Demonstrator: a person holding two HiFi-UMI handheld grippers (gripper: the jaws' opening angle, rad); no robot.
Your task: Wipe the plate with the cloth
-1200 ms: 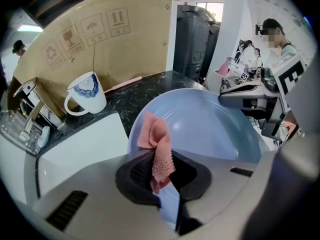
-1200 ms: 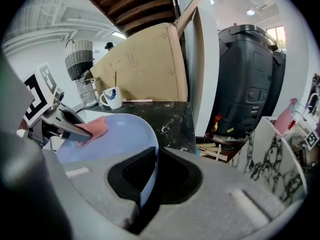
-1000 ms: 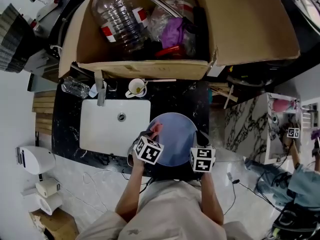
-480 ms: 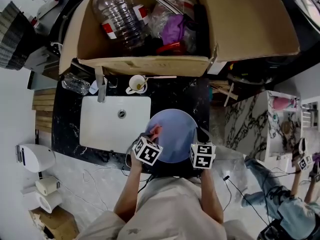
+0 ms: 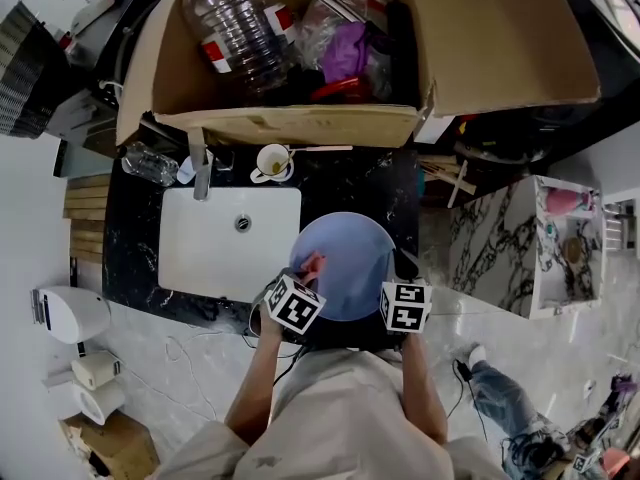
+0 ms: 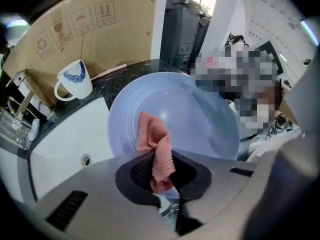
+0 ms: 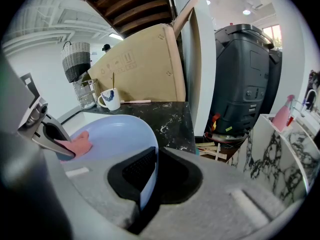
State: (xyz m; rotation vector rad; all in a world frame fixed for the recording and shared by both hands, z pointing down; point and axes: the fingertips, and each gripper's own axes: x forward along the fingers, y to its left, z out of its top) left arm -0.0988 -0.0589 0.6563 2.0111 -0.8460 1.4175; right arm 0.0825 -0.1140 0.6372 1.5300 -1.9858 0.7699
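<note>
Head view is showing the left gripper [image 5: 303, 274] clenching the pink cloth [image 5: 312, 264], which is touching the left part of the blue plate [image 5: 352, 253]. The remaining surface is lying rightward, where the right gripper [image 5: 400, 271] is clamping the rim.

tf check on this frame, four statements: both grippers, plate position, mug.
1. The left gripper is shut on the pink cloth. True.
2. The right gripper is open and empty. False: its jaws are clamped on the rim of the blue plate.
3. The plate sits inside the sink. False: it is to the right of the white sink.
4. A mug stands in front of the cardboard box. True.
</note>
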